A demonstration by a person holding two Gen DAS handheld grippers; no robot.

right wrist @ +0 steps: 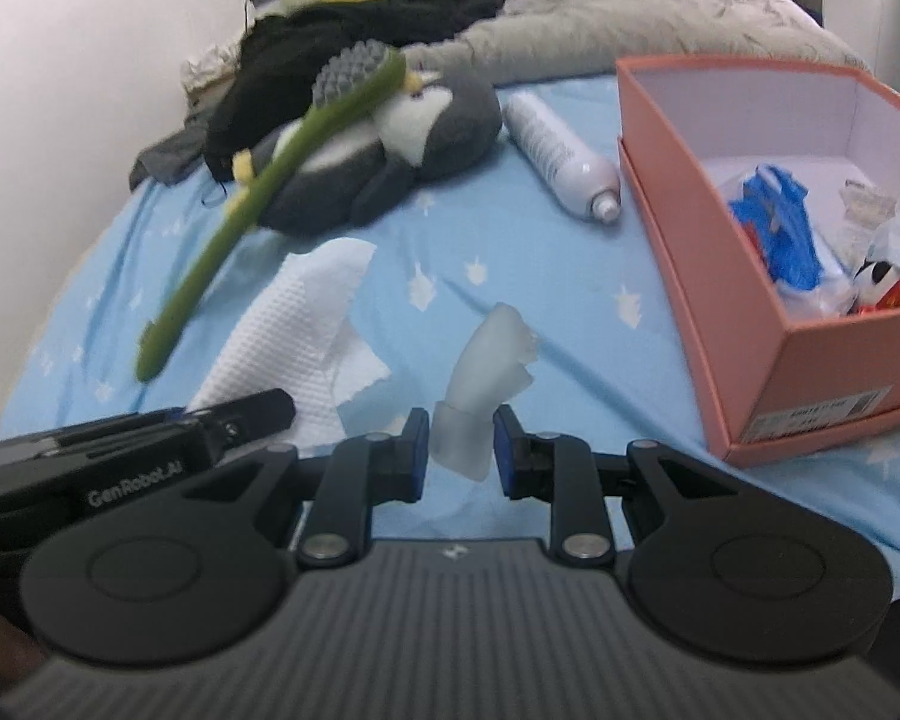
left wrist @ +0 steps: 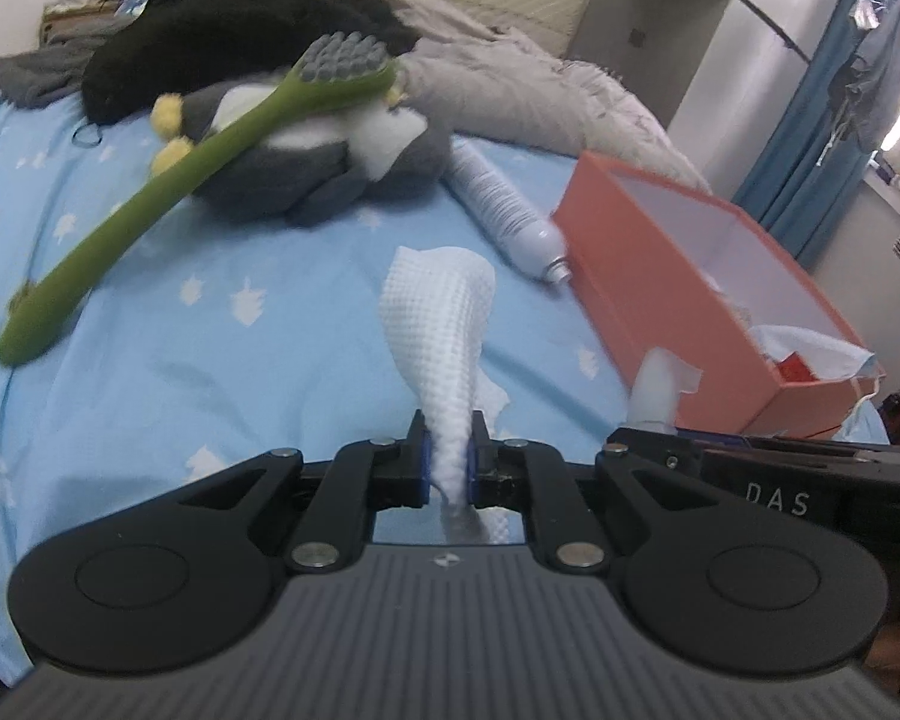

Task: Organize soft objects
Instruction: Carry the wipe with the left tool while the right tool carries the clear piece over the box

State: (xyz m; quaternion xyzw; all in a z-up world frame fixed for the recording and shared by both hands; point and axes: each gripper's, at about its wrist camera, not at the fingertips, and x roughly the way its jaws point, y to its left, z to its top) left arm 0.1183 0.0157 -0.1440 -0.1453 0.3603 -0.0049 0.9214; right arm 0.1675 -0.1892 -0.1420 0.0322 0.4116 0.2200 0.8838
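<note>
Left gripper (left wrist: 448, 459) fingers clenched on white waffle cloth (left wrist: 438, 324); right gripper (right wrist: 462, 450) fingers grasping translucent piece (right wrist: 480, 372). Bare bed sheet (right wrist: 510, 276) ahead, orange box (right wrist: 720, 252) edge right.

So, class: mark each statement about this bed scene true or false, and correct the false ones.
1. The left gripper pinches a white waffle-textured cloth. True.
2. The orange cardboard box is empty. False: it holds a blue bag and other items.
3. The long green brush lies across the grey and white plush penguin. True.
4. The white spray bottle stands upright. False: it lies on its side on the blue sheet.
</note>
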